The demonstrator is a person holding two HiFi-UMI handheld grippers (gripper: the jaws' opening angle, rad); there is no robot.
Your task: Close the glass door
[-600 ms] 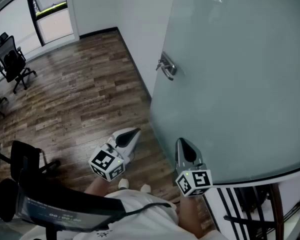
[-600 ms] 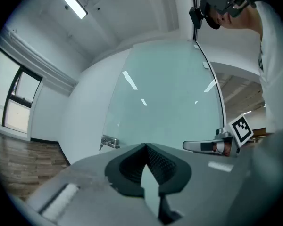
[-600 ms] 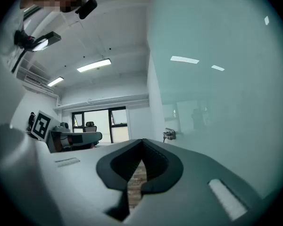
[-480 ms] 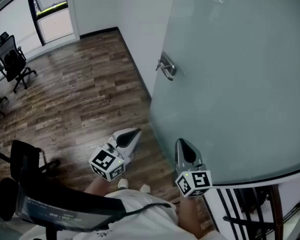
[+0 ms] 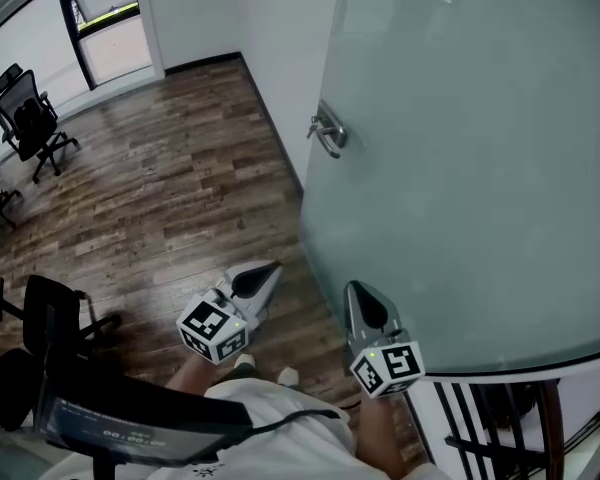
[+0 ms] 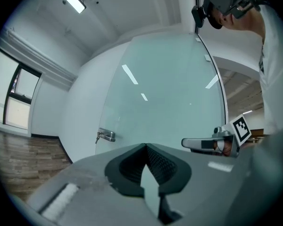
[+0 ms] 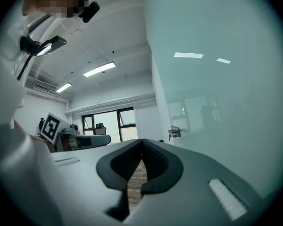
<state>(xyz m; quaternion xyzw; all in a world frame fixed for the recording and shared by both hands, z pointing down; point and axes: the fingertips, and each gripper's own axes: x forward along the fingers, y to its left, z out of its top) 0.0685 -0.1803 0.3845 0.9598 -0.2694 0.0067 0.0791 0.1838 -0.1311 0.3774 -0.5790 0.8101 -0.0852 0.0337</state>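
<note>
One frosted blue-green glass door (image 5: 460,168) fills the right side, with one silver lever handle (image 5: 327,131) by its left edge, slightly further left than before. Both claws are pinched together and empty: the right gripper (image 5: 355,288) just beside the pane, the left gripper (image 5: 271,266) over open brown plank floor (image 5: 160,188).

The left gripper (image 5: 267,268) is held low before the body, pointing forward and slightly rightward, its jaws pressed tip to tip. The right gripper (image 5: 353,288) sits near it, pointing forward, jaws likewise together. Both forearms (image 5: 378,430) seem tucked close to the torso.
</note>
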